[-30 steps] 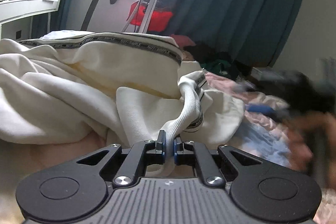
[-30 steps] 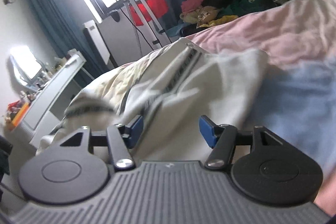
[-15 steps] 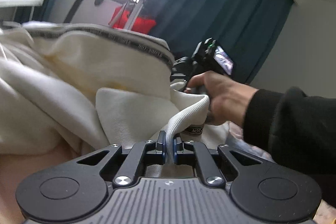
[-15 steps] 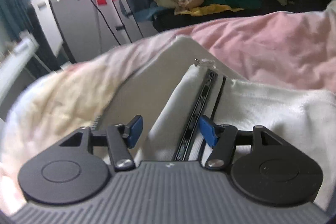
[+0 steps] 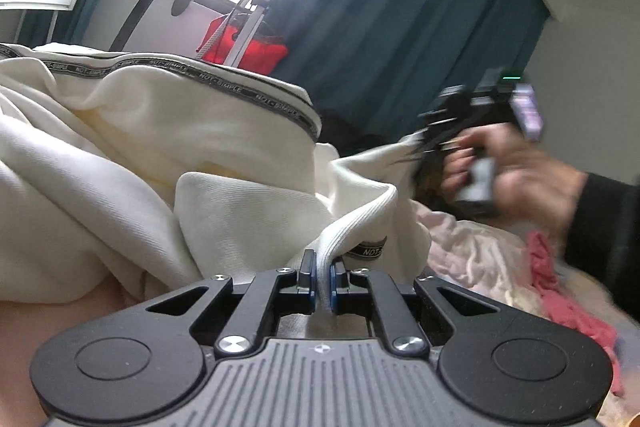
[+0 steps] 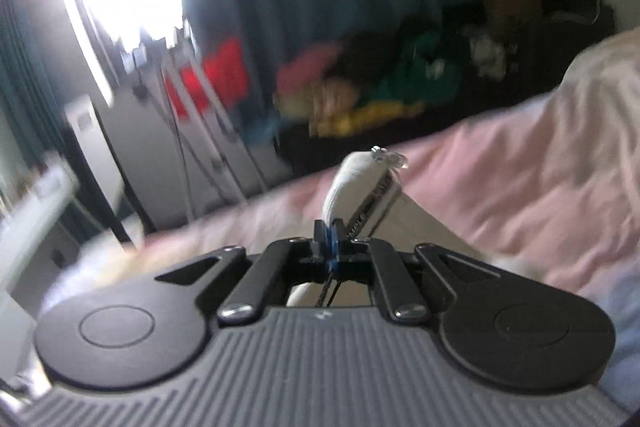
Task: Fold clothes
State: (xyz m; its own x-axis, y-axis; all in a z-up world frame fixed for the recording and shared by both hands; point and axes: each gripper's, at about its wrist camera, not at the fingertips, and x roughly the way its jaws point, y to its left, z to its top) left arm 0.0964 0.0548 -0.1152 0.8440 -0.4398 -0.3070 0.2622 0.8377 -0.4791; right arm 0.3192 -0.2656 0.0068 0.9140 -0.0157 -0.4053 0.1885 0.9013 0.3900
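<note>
the cream garment [image 5: 168, 155], trimmed with black lettered tape, lies heaped on the bed [image 6: 520, 163] over a pink cover, most of its bulk to the left of and beyond the left gripper [image 5: 323, 281]. one ribbed hem runs from the left jaws up and to the right toward the right gripper [image 6: 330, 241], so the held edge spans between the two tools, its long axis roughly crosswise in the left wrist view.

left jaws: clenched on the ribbed white hem, cloth plainly pinched between the blue pads.

right jaws: have just been closing and now stand clamped on a bunched corner of the same garment, where the tape trim and a small clear plastic tag stick up past the tips. in the left wrist view the person's right hand [image 5: 516, 171], in a dark sleeve, carries that tool raised off the bed with cloth trailing from it; the picture is blurred there.

judgement: both ends of one edge appear secured, so the step in hand is drawing that edge taut before laying a fold. the right hand is the nearer to the free side of the bed. the heaped body could drag and bunch if the edge is lifted unevenly.
</note>
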